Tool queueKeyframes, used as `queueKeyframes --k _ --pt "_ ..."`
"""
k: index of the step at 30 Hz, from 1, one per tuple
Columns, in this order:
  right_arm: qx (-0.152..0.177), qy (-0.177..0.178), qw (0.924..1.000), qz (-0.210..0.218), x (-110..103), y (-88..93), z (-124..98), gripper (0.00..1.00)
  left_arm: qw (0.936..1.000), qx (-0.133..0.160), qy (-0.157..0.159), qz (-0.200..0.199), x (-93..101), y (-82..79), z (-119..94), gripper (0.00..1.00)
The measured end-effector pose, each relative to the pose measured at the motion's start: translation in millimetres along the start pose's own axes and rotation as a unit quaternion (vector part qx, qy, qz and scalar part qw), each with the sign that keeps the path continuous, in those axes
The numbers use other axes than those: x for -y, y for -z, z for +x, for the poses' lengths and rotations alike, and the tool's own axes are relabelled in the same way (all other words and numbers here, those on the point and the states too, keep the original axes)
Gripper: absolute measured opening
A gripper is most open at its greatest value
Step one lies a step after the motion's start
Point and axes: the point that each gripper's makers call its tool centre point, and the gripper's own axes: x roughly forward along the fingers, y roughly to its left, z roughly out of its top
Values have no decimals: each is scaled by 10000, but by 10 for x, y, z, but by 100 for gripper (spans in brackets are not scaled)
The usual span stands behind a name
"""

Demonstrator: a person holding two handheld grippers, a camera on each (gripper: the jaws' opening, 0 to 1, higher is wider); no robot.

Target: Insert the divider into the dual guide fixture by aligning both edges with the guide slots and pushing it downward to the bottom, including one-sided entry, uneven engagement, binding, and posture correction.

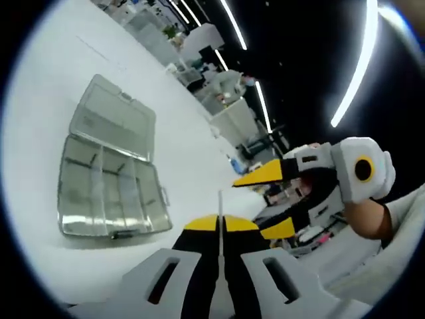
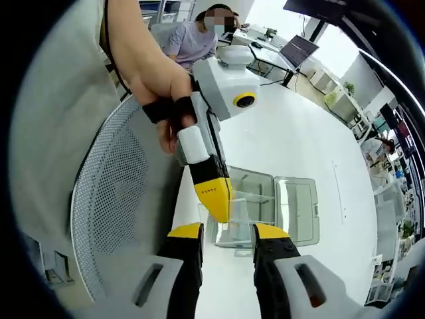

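My left gripper (image 1: pixel 220 224) is shut on a thin clear divider (image 1: pixel 220 203), seen edge-on as a line rising between the yellow tips. A clear compartment box (image 1: pixel 106 189) lies open on the white table (image 1: pixel 46 100) to its left, lid (image 1: pixel 113 119) folded back. The right gripper (image 1: pixel 255 207) comes in from the right with its jaws apart, close to the divider's edge. In the right gripper view my own right gripper (image 2: pixel 227 232) stands open with nothing between its fingers. The left gripper (image 2: pixel 218 207), held by a hand (image 2: pixel 159 86), points down over the box (image 2: pixel 279 209).
A grey mesh chair back (image 2: pixel 113 219) stands at the left, against the table edge. A person (image 2: pixel 196 36) sits at the far end of the table beside a laptop (image 2: pixel 299 46). Desks and shelves (image 1: pixel 232 113) crowd the room beyond the table.
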Motion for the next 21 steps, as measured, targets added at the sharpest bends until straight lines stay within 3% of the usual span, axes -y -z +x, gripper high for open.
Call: queueKeyframes --k 10,17,21 --pt "142 -308 9994 68 46 -30 -76 18 9955 -121 177 928 82 -22 -93 0" --pt "207 -691 9974 52 45 -104 -81 14 9866 -348 323 1558 124 14 -127 0" --pt "176 -996 9949 44 15 -124 -61 11 9821 -339 396 1813 176 -19 -136 0"
